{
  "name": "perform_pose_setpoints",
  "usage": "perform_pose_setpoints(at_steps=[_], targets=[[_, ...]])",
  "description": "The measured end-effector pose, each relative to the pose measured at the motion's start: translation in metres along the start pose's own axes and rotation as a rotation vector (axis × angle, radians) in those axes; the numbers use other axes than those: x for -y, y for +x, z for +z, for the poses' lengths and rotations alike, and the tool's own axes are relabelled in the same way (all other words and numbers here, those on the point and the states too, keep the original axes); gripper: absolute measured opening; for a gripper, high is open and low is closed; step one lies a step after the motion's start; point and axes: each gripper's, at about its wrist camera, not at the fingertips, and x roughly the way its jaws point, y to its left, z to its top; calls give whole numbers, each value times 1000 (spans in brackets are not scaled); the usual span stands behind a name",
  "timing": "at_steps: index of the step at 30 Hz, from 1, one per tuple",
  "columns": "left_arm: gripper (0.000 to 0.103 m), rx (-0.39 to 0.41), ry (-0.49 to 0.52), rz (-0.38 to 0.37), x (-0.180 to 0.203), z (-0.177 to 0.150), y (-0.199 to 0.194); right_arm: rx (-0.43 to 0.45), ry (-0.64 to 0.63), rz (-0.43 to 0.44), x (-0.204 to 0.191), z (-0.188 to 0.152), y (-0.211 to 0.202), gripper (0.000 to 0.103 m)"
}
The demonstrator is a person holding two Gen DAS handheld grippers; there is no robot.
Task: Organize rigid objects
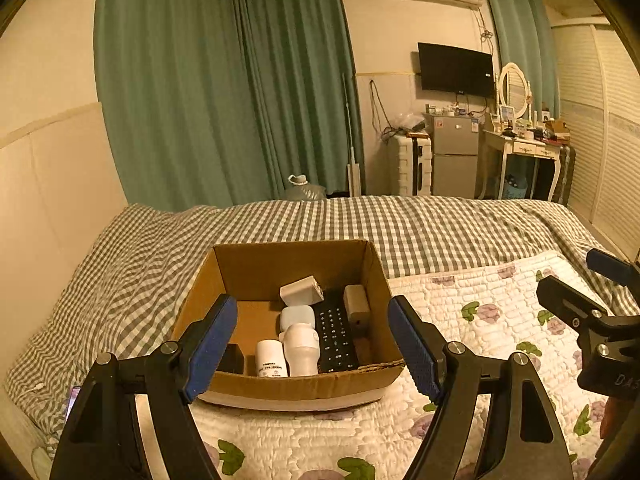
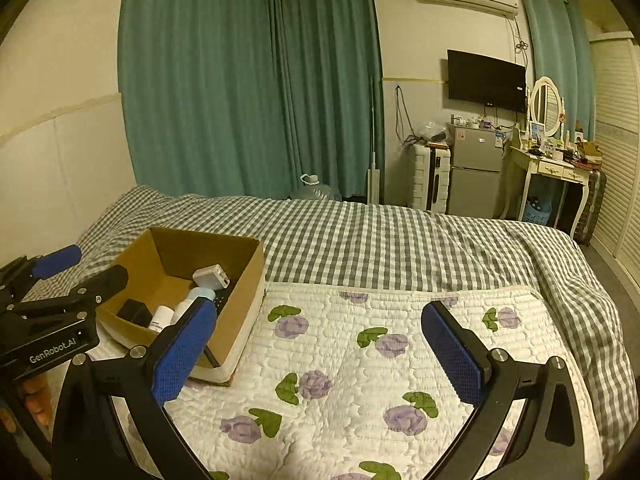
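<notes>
1. You are holding the left gripper [image 1: 312, 344] with its jaws spread wide and nothing between them, hovering in the lower centre of its view, right in front of the cardboard box [image 1: 296, 388]. If you are lowering it from here, either blue pad could catch the near rim and tip or drag the box, since it is sitting on soft bedding.

2. You are keeping the right gripper [image 2: 320, 344] wide apart and empty too, low in its own frame over the floral quilt [image 2: 360, 380], with its left pad overlapping the box corner. A sideways swing risks knocking that wall.

3. Inside the box, the black remote [image 1: 334, 332] is lying flat, touching the white bottle [image 1: 302, 346]; a smaller labelled white bottle [image 1: 271, 358], a pale case [image 1: 297, 316], a white adapter [image 1: 301, 290], a beige block [image 1: 356, 304] and a small black box [image 1: 231, 358] are crowding together. Reaching for one is likely to be nudging its neighbours, and the smooth round bottles may be slipping from the pads.

4. No loose item is showing on the quilt or the checked bedsheet [image 2: 400, 240], so you may be hunting for a target that is out of frame.
</notes>
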Motion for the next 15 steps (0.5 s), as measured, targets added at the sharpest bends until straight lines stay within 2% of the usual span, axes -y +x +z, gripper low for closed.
perform_pose_setpoints(at_steps=[15], targets=[[80,-23,-10,-16,-4,0,2,-10,-12,13,-3,-2,0,103]])
